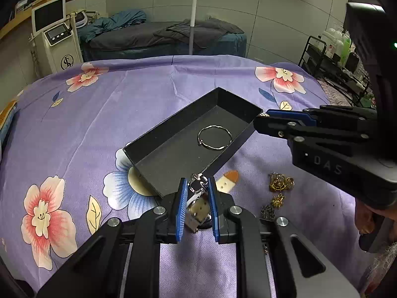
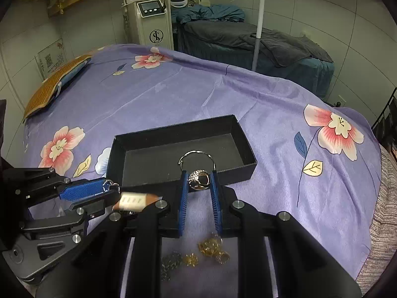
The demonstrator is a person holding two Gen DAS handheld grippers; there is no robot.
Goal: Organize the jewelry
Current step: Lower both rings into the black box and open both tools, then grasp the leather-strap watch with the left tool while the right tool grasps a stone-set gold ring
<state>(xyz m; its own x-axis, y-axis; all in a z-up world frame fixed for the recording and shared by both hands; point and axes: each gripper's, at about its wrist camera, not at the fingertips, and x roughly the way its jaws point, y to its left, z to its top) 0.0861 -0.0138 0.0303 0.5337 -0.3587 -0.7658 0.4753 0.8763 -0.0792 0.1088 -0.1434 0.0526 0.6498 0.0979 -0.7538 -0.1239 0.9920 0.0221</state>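
Observation:
A black open box [image 1: 173,154] [image 2: 139,139] lies on the purple floral bedspread with a silver bangle [image 1: 215,137] [image 2: 196,157] inside. My left gripper [image 1: 197,186] [image 2: 111,188] is shut on a watch [image 1: 197,208] with a cream strap [image 2: 132,200], held just before the box's near wall. My right gripper [image 2: 199,180] [image 1: 261,118] is shut on a silver ring [image 2: 198,179], held over the box's near edge. Gold brooches [image 1: 281,181] [image 2: 211,247] and a dark chain piece [image 1: 268,212] [image 2: 170,263] lie on the spread near the box.
A patterned pillow [image 2: 54,84] lies at the bed's left edge. Beyond the bed stand a white machine with a screen [image 2: 148,12], a white pole [image 2: 259,22] and a second bed with dark towels [image 2: 260,42]. A black cart with bottles [image 1: 332,57] stands at the right.

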